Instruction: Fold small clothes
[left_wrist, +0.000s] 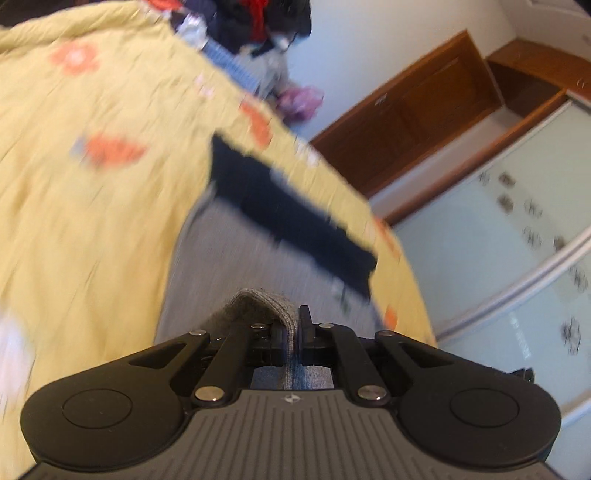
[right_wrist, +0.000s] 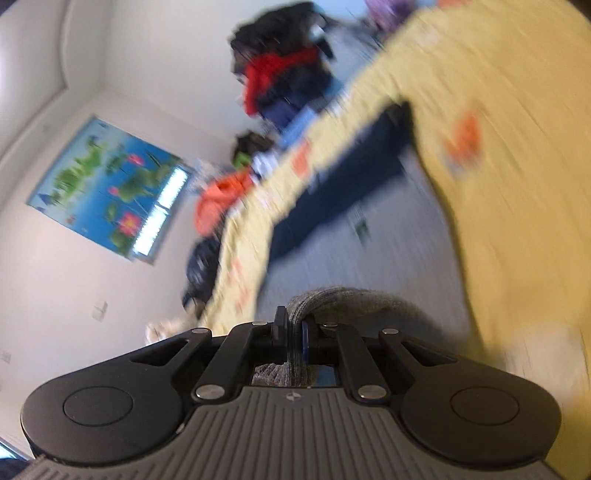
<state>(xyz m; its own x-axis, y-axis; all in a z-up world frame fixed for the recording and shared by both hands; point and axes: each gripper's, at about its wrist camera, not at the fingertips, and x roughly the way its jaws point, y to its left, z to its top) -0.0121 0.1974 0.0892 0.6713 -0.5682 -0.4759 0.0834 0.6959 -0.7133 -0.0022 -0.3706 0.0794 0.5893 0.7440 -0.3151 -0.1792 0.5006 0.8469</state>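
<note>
A grey knit garment (left_wrist: 236, 251) with a dark navy band (left_wrist: 291, 218) at its far end stretches out over the yellow flowered bedspread (left_wrist: 85, 206). My left gripper (left_wrist: 291, 325) is shut on one near corner of the garment. In the right wrist view my right gripper (right_wrist: 293, 325) is shut on the other near corner of the same grey garment (right_wrist: 351, 251), whose navy band (right_wrist: 343, 173) lies far ahead. Both views are motion-blurred.
A pile of dark, red and blue clothes (left_wrist: 255, 26) lies at the far end of the bed, also in the right wrist view (right_wrist: 284, 77). A wooden cabinet (left_wrist: 424, 107) and glass sliding doors (left_wrist: 517, 229) stand beyond the bed edge. A map poster (right_wrist: 110, 184) hangs on the wall.
</note>
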